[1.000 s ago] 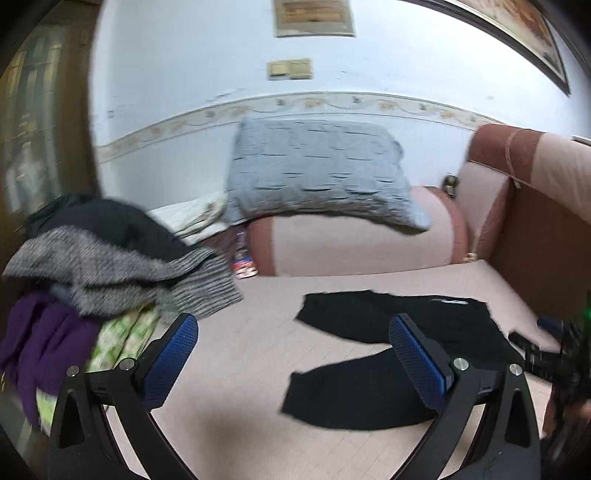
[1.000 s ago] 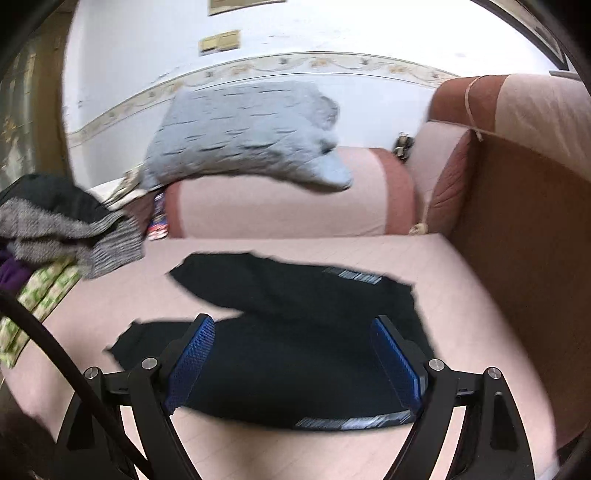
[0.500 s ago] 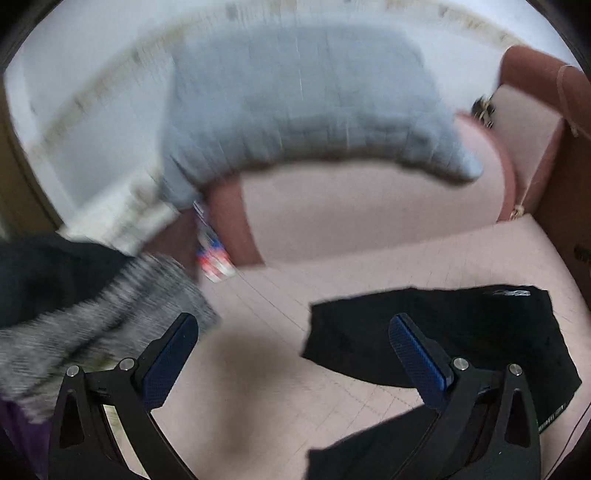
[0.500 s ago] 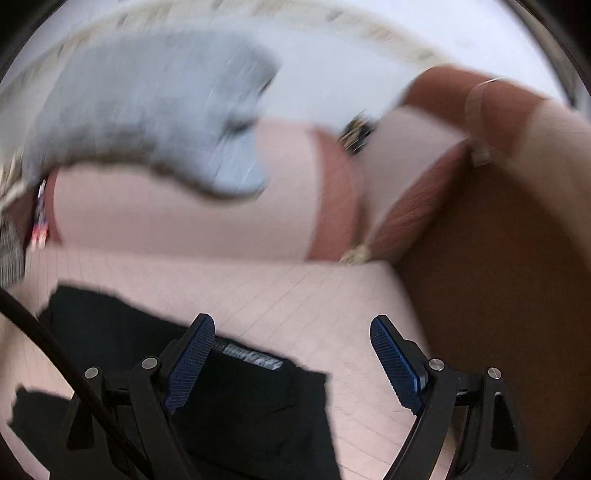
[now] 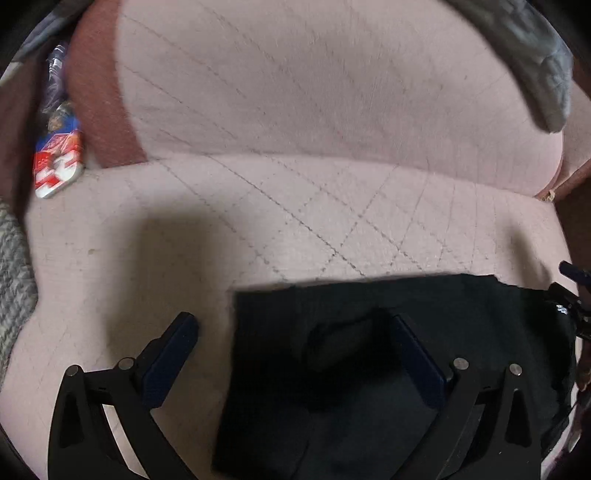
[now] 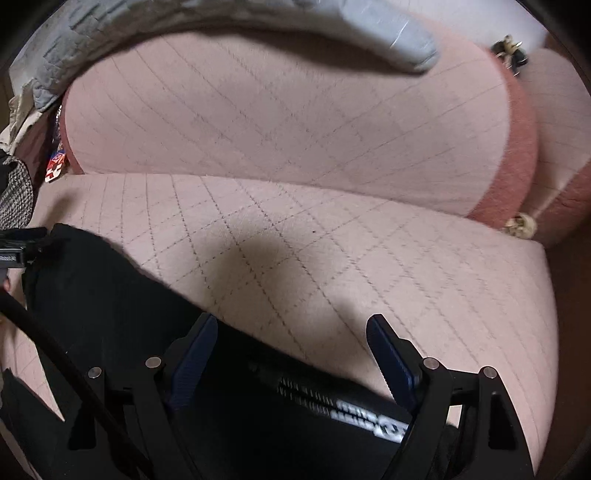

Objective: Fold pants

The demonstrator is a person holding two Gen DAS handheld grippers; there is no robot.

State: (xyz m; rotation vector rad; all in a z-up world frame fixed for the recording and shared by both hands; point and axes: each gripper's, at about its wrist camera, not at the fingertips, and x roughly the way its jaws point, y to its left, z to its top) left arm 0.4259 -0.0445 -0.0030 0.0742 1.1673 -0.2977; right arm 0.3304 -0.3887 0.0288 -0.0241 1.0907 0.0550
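Black pants (image 5: 369,314) lie flat on the pink quilted sofa seat (image 5: 258,206). In the left wrist view my left gripper (image 5: 291,332) is open, low over the far leg's cuff end: its left finger is over bare seat, its right finger over the black cloth. In the right wrist view my right gripper (image 6: 291,332) is open, low over the waistband end of the pants (image 6: 110,288), where a white-lettered band (image 6: 362,413) shows between the fingers. Neither gripper holds anything.
The pink sofa backrest (image 6: 280,110) rises just behind, with a grey knitted pillow (image 6: 388,33) on top. A red-white-blue packet (image 5: 59,162) is wedged at the left seat corner. Grey knit clothing (image 5: 11,280) lies at the far left. The brown armrest (image 6: 569,280) bounds the right.
Both grippers have dropped forward and down from a high view of the room to just above the pants. Both stay open.
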